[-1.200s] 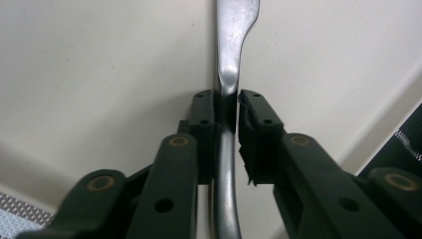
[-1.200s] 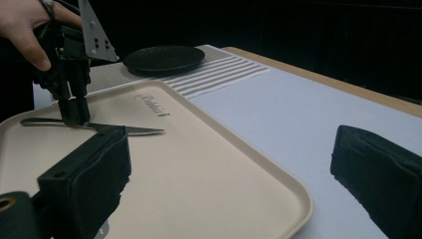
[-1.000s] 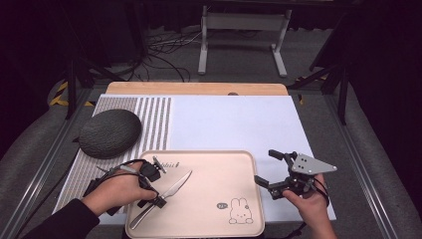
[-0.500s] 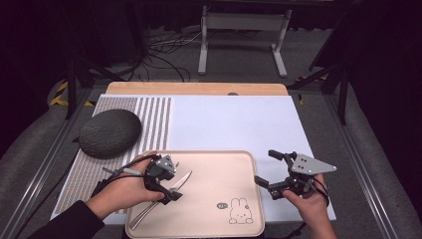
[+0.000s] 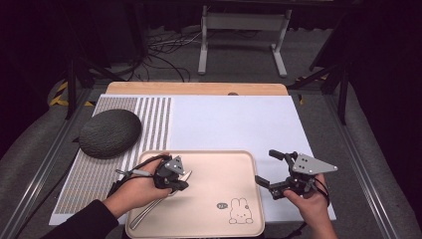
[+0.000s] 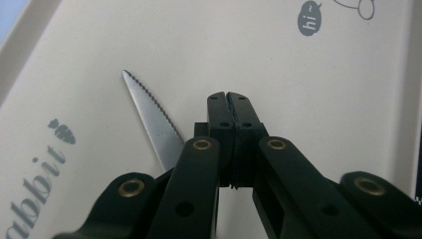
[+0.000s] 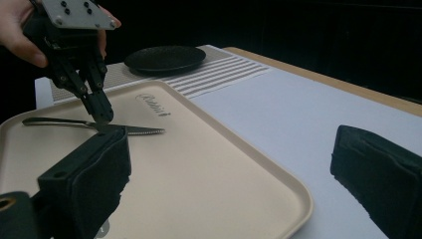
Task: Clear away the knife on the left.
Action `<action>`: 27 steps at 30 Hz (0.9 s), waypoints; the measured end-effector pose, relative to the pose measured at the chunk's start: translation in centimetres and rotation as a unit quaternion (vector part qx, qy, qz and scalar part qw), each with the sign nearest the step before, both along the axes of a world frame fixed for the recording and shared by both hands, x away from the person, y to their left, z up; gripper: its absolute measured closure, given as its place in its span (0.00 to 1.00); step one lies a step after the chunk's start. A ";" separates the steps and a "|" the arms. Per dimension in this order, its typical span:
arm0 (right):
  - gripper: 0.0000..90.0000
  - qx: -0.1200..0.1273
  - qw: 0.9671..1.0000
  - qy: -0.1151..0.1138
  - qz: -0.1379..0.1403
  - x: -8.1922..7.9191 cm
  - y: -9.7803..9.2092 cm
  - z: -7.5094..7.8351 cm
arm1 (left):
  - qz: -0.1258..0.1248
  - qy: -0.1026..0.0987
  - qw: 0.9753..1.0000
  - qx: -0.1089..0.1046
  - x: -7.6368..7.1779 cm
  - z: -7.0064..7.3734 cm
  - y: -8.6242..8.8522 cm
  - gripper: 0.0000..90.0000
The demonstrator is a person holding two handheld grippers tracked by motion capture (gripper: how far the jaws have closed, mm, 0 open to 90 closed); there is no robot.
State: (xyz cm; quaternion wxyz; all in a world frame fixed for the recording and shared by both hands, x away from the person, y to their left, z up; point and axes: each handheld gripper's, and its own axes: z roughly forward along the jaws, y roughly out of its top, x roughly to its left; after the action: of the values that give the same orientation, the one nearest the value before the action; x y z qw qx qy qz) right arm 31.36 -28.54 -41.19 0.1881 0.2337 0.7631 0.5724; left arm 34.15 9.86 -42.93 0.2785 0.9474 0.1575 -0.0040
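Moved: left gripper (image 5: 180, 180) has shifted right over the knife (image 6: 152, 119) | Jaws: pressed together, empty, beside the blade | Knife: flat on tray (image 5: 234, 162), left side | Right gripper (image 5: 271, 169): spread apart, idle | Tip: reopen, straddle the blade, then close.

A knife (image 5: 164, 195) lies in the tray (image 5: 219, 172), right of the plate (image 5: 110, 133).

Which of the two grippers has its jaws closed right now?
The left gripper, over the tray beside the knife, jaws pressed together. The right gripper is wide open.
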 end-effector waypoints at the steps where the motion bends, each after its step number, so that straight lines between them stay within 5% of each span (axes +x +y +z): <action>1: 0.04 0.000 1.000 0.000 0.000 0.0 0.0 0.0 | 0.000 0.002 1.000 0.000 0.1 -0.3 -0.2 1.00; 27: 0.04 -0.002 1.000 -0.001 0.001 0.0 0.0 0.0 | 0.010 0.013 1.000 0.026 0.8 -2.1 -0.1 1.00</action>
State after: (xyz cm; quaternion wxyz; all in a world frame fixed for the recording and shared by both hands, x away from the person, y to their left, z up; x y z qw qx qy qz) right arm 31.34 -28.58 -41.21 0.1888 0.2320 0.7641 0.5716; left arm 34.95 9.80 -45.06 0.2513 0.9527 0.1709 -0.0091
